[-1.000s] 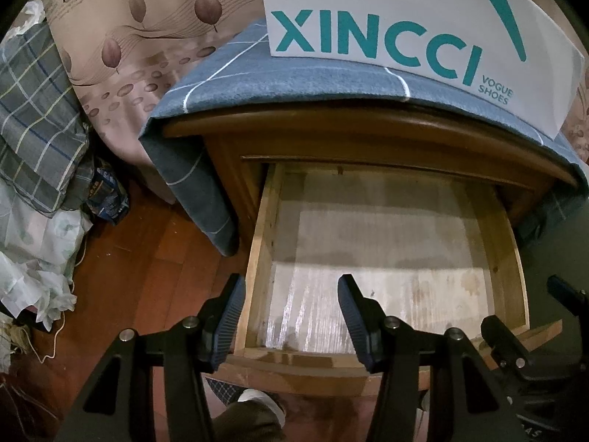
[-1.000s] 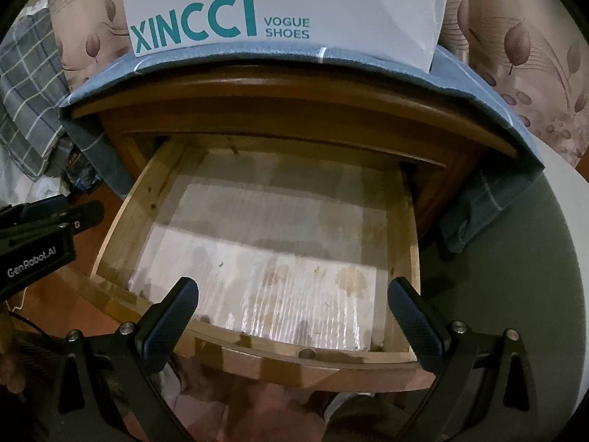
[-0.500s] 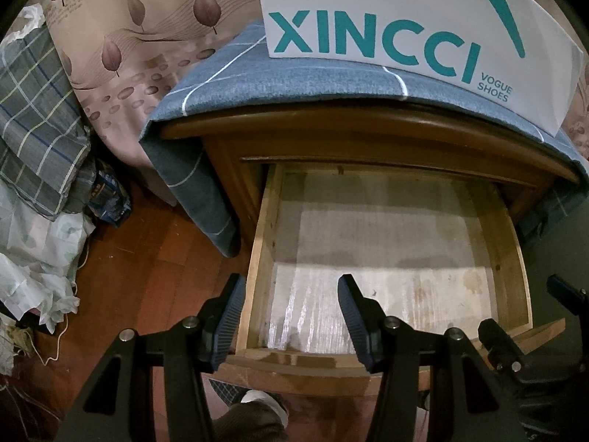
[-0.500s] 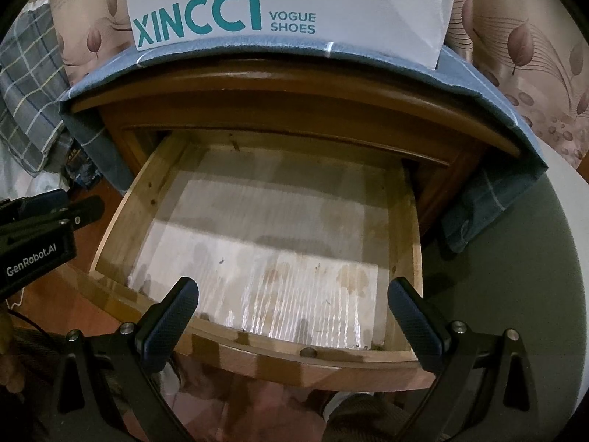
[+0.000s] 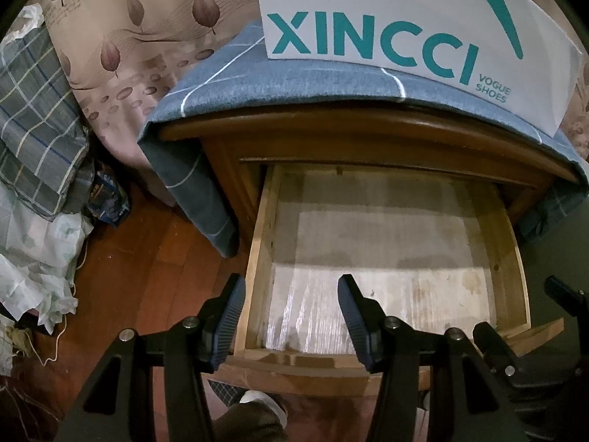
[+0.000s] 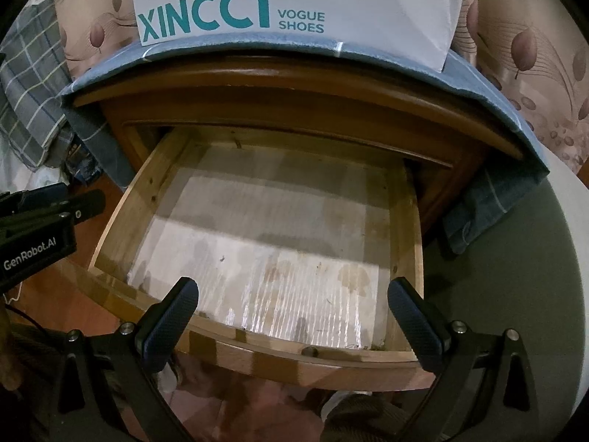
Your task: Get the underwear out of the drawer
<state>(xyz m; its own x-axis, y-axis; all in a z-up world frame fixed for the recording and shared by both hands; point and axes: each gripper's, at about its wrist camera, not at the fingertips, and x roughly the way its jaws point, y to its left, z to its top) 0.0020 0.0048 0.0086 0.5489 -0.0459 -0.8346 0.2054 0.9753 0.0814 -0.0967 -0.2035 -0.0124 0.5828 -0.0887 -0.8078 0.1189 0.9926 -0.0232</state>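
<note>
The wooden drawer point(image 5: 259, 258) point(image 6: 121, 217) of a nightstand stands pulled out. Its lined floor shows bare, with stains; I see no underwear in either view. My left gripper point(image 5: 291, 316) is open and empty above the drawer's front left corner, its left finger outside the side wall. My right gripper point(image 6: 292, 316) is wide open and empty over the drawer's front edge. The left gripper's body point(image 6: 36, 228) shows at the left of the right wrist view.
A white XINCCI shoe box point(image 5: 405, 25) point(image 6: 294, 0) sits on a blue checked cloth point(image 5: 294, 84) covering the nightstand top. Plaid fabric point(image 5: 33, 121) and white bags point(image 5: 33, 250) lie on the wood floor at the left. A leaf-patterned bedspread point(image 5: 129, 37) hangs behind.
Both views have shifted only slightly, with the grippers edging a little toward the drawer. Both grippers stay open and the drawer has not moved.
</note>
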